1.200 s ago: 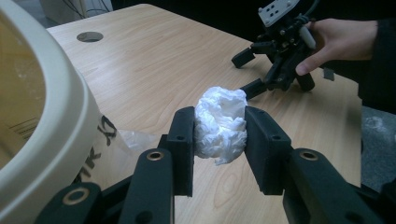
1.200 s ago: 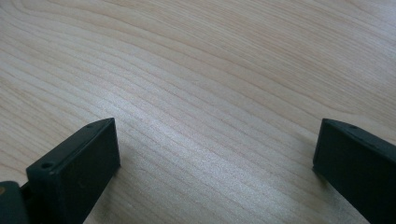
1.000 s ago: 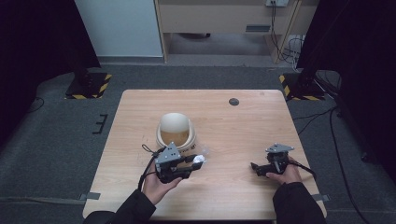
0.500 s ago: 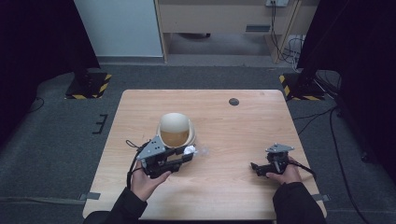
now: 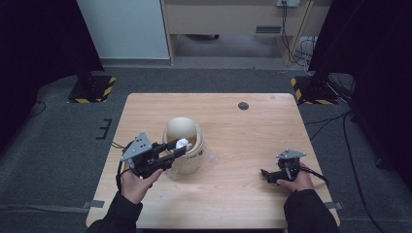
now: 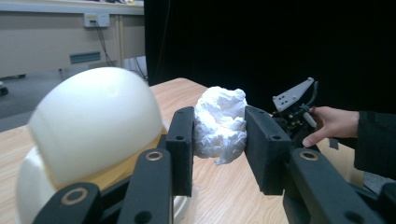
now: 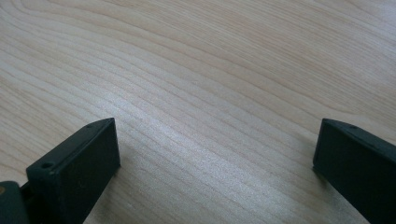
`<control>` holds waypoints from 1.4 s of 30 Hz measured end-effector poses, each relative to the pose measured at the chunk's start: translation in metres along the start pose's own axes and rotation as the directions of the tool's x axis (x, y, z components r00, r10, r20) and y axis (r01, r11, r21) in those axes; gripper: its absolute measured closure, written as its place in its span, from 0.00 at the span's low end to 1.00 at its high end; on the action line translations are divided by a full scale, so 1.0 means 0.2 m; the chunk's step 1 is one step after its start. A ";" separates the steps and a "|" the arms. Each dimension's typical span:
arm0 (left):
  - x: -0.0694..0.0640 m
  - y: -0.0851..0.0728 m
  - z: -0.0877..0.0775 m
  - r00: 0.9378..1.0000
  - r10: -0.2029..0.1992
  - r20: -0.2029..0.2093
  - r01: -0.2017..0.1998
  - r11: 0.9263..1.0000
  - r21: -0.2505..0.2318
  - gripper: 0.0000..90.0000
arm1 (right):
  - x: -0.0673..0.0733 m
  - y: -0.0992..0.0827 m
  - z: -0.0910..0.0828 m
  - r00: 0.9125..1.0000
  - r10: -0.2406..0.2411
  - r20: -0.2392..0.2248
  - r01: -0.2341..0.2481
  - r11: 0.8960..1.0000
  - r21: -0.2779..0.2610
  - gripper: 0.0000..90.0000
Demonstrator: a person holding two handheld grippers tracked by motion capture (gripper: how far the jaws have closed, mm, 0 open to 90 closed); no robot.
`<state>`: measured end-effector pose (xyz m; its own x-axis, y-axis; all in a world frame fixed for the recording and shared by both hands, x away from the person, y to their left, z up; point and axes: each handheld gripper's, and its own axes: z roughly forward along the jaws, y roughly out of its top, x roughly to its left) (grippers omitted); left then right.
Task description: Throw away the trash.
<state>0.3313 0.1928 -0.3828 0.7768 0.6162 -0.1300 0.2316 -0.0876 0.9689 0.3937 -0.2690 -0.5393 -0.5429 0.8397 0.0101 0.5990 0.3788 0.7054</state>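
With the left tongs (image 6: 219, 154) pinching the crumpled paper wad (image 6: 220, 123) just beside the cream bin (image 5: 183, 145) and the right tongs (image 7: 215, 172) spread over the worktop (image 5: 233, 194), premature release would likely drop the wad outside the bin.

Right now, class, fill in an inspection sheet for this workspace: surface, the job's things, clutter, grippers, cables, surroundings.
Surface: light wooden table, bare around the right hand.
Job's things: crumpled white paper wad clamped between the jaws; cream bin with a domed swing lid standing left of the table's centre, the wad at its opening.
Clutter: small dark round disc near the far edge; a faint clear scrap beside the bin, too small to identify.
Grippers: left gripper shut on the wad; right gripper open, low over the wood.
Cables: a cable trails from the left gripper; wires hang by the back wall.
Surroundings: grey carpet, black curtains, hazard-striped stand bases.
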 end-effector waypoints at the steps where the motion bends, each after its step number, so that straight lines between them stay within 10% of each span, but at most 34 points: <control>1: 0.00 0.00 0.00 1.000 -0.001 -0.003 0.001 1.000 0.003 0.71 | 0.00 0.00 0.00 1.000 0.000 0.000 0.000 1.000 0.000 0.01; 42: 0.14 -0.17 0.13 0.992 -0.017 -0.124 0.036 0.988 0.151 0.67 | 0.00 0.00 0.00 1.000 -0.003 0.001 0.003 1.000 0.001 0.01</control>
<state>0.3606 0.1919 -0.4240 0.6940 0.7101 -0.1189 0.3449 -0.1829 0.9207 0.3938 -0.2688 -0.5393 -0.5444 0.8388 0.0073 0.5980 0.3819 0.7046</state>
